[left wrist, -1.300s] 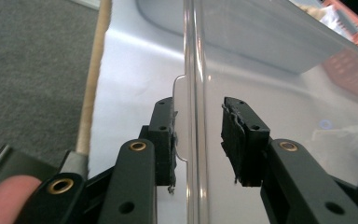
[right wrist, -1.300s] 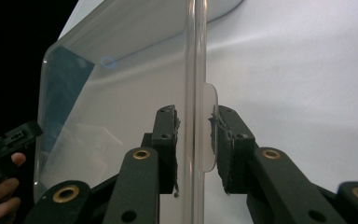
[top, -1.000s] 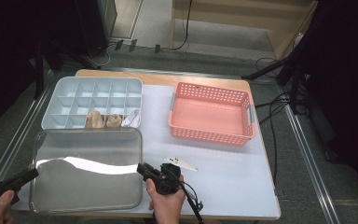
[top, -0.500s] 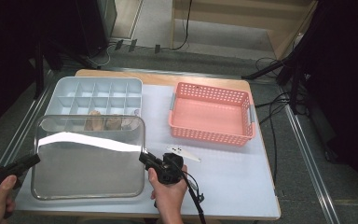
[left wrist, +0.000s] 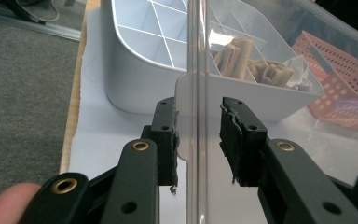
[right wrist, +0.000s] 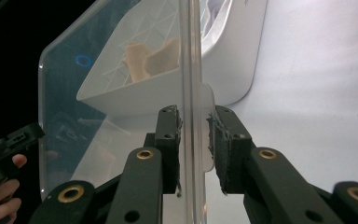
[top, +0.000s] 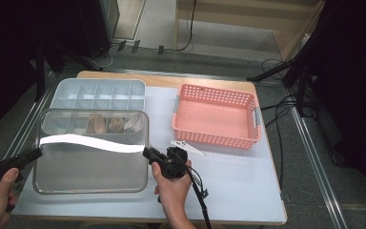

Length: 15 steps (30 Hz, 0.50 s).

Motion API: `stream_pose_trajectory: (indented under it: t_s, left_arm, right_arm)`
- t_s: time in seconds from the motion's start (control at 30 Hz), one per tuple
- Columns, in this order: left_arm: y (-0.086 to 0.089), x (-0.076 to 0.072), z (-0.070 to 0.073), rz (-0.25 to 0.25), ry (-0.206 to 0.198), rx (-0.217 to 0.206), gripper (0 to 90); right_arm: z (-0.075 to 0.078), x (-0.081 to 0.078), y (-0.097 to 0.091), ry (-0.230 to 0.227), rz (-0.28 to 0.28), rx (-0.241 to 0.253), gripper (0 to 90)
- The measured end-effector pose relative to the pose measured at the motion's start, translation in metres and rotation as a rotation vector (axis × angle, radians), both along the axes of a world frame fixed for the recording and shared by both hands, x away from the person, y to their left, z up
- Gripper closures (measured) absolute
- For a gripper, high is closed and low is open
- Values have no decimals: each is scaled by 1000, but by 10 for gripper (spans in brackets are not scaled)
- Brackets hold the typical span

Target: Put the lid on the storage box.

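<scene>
A clear plastic lid [top: 90, 162] hangs tilted above the table, its far edge over the near row of a grey compartment box [top: 97, 93]. My left gripper [top: 37, 153] is shut on the lid's left edge, and in the left gripper view [left wrist: 198, 107] the pads clamp the lid's tab. My right gripper [top: 147, 152] is shut on the right edge, seen edge-on between the pads [right wrist: 195, 114]. Beige rolled items [top: 107, 123] lie in the box's near compartments, visible through the lid.
A pink perforated basket [top: 214, 138] stands empty to the right of the box. A small white flat piece [top: 188, 147] lies on the white mat just in front of it. Cables and stands crowd the floor on the right beyond the table's edge.
Both grippers have carried the lid away from the person and upward. Its far edge now overlaps the box's near row of compartments.
</scene>
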<state>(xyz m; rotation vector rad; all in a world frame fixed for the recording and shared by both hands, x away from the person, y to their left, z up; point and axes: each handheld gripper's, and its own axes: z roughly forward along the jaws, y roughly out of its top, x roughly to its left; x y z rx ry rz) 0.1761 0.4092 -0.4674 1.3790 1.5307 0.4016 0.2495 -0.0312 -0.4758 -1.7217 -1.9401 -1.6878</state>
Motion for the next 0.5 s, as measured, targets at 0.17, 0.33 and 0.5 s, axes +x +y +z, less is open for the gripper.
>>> stream_pose_trajectory:
  t_s: [0.17,0.33,0.5]
  left_arm:
    - [1,7,4,0,-1,1,683]
    - [2,12,5,2,0,7,683]
    - [2,18,7,2,3,11,681]
  right_arm:
    - [3,6,2,0,-5,2,745]
    - [5,12,3,8,-3,3,745]
    - [7,18,5,-2,-8,-3,744]
